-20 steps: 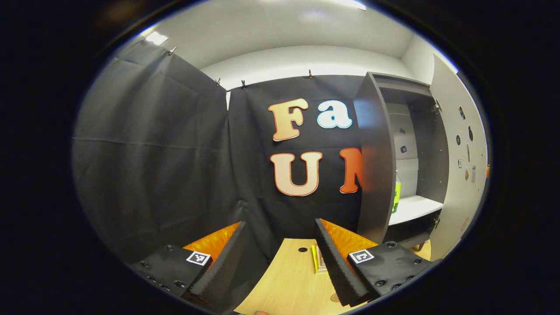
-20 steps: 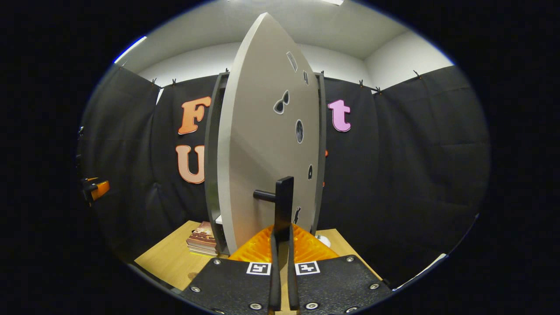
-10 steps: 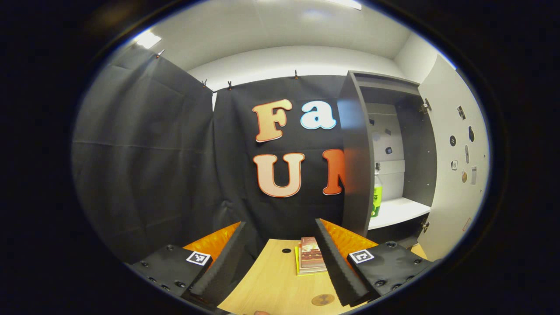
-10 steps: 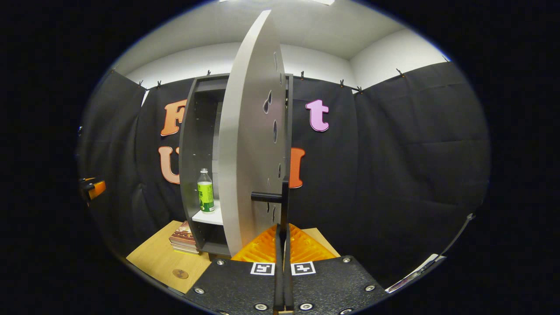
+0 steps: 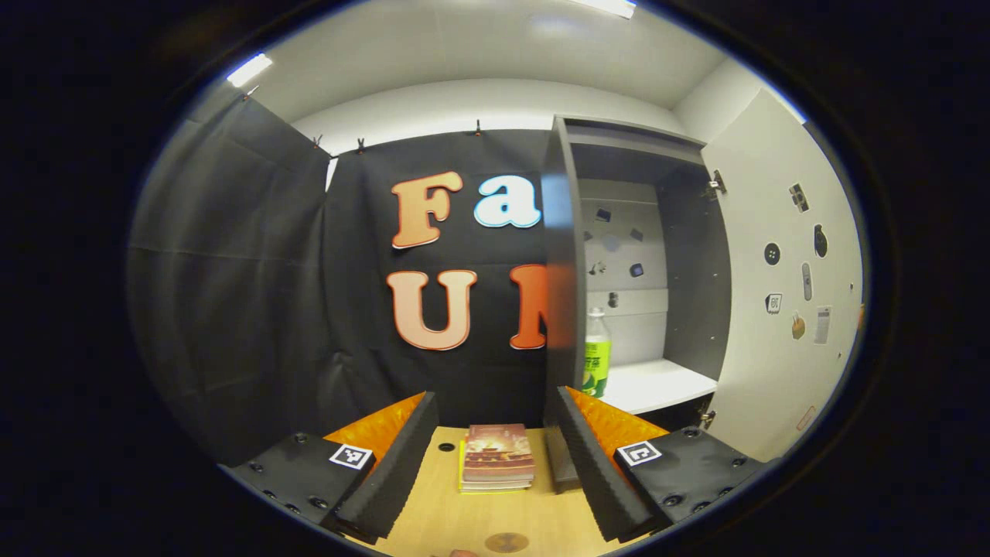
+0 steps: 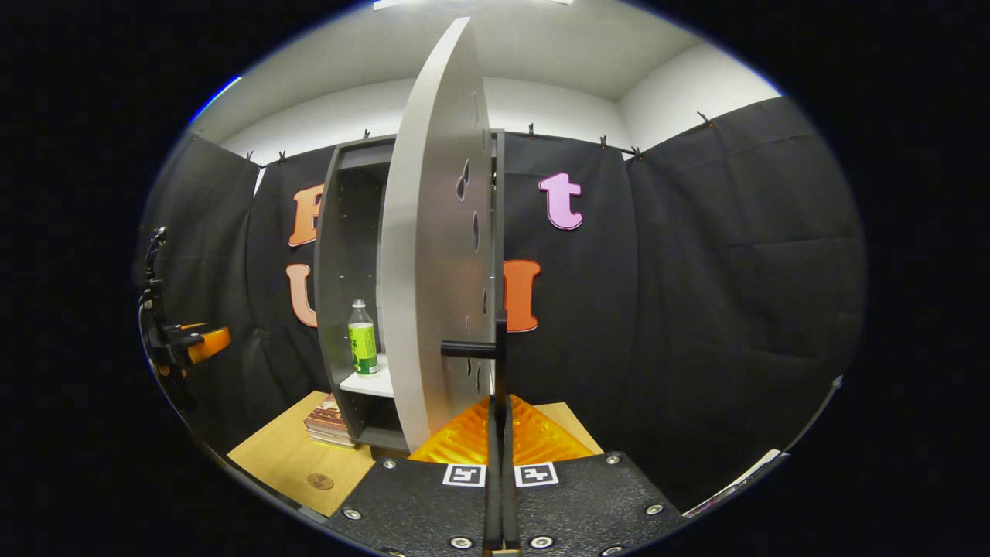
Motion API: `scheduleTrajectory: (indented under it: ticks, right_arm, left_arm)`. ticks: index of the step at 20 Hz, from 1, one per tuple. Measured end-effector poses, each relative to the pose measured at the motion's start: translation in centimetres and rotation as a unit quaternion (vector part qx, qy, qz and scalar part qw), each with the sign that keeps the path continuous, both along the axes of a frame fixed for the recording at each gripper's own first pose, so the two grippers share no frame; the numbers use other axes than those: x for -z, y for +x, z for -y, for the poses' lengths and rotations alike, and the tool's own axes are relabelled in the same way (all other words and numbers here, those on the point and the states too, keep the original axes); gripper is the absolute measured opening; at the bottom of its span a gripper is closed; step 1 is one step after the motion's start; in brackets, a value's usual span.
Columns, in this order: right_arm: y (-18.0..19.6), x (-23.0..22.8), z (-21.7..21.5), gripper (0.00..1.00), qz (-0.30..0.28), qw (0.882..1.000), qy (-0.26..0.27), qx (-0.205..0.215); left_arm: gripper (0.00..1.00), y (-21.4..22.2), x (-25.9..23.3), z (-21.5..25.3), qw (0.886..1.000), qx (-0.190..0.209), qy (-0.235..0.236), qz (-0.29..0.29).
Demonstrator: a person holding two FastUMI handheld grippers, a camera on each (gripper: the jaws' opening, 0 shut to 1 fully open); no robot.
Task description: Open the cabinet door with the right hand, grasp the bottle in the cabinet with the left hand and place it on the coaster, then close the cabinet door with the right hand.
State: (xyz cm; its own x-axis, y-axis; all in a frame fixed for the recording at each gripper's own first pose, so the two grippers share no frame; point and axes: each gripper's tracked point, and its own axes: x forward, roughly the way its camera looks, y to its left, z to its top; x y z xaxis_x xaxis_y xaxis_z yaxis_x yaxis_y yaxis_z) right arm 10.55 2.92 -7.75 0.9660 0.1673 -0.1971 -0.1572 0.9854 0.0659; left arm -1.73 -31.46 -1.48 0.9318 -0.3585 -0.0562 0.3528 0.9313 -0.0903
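While clamped on handle [image 6: 499,352]: right claw [image 6: 500,433].

The left gripper [image 5: 491,456] is built from two black textured blocks studded with round screws, each marked with a small square black-and-white tag, and from them run orange ribbed fingers [image 5: 611,422] faced with black ridged foam. The right gripper [image 6: 500,472] is made the same way: a black grainy body with silver screws along the front edge, two square tags side by side, and orange ribbed fingers [image 6: 460,441] edged with thin black pads.
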Motion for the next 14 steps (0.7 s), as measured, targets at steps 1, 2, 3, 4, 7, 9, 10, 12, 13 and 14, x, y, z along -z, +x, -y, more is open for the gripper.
scheduleTrajectory:
  ticks: [1,2,3,4,7,9,10,12,13,14]
  right_arm:
    - [0.0,0.1,0.5,0.0,0.001,1.0,0.001,0.004]
    - [-0.1,0.1,0.9,0.0,0.0,1.0,0.001,0.007]
    - [-0.4,0.1,1.4,0.05,0.001,1.0,0.001,0.009]
    - [-0.7,-0.1,2.2,0.03,0.004,1.0,-0.001,0.012]
    - [-1.6,0.1,5.0,0.08,0.003,0.999,-0.006,0.035]
    - [-2.2,0.4,5.8,0.21,-0.001,0.999,0.004,0.042]
    - [-2.3,0.6,6.4,0.31,-0.002,0.999,0.002,0.048]
    - [-2.7,1.0,7.9,0.44,-0.004,0.998,-0.008,0.064]
    - [-2.8,1.2,8.4,0.44,-0.006,0.997,-0.011,0.07]
    - [-3.0,1.3,8.8,0.63,-0.007,0.997,-0.012,0.075]
  left_arm:
    - [0.99,0.4,-0.2,1.9,1.0,0.01,-0.003,-0.001]
    - [0.99,0.7,-0.4,3.7,1.0,0.022,-0.007,-0.002]
    - [0.99,1.0,-0.5,5.4,0.999,0.031,-0.01,-0.004]
    - [0.99,1.3,-0.6,7.2,0.999,0.042,-0.013,-0.006]
    - [0.98,3.2,-0.6,12.3,0.998,0.061,-0.016,-0.012]
    - [0.99,4.7,0.3,15.5,0.997,0.067,-0.014,-0.019]
    - [0.98,5.5,0.8,17.1,0.997,0.068,-0.012,-0.023]
    - [0.99,7.0,2.1,20.0,0.997,0.068,-0.005,-0.028]
    - [0.99,7.8,2.8,21.3,0.997,0.066,-0.001,-0.031]
    - [0.99,8.7,3.6,22.4,0.997,0.064,0.002,-0.036]
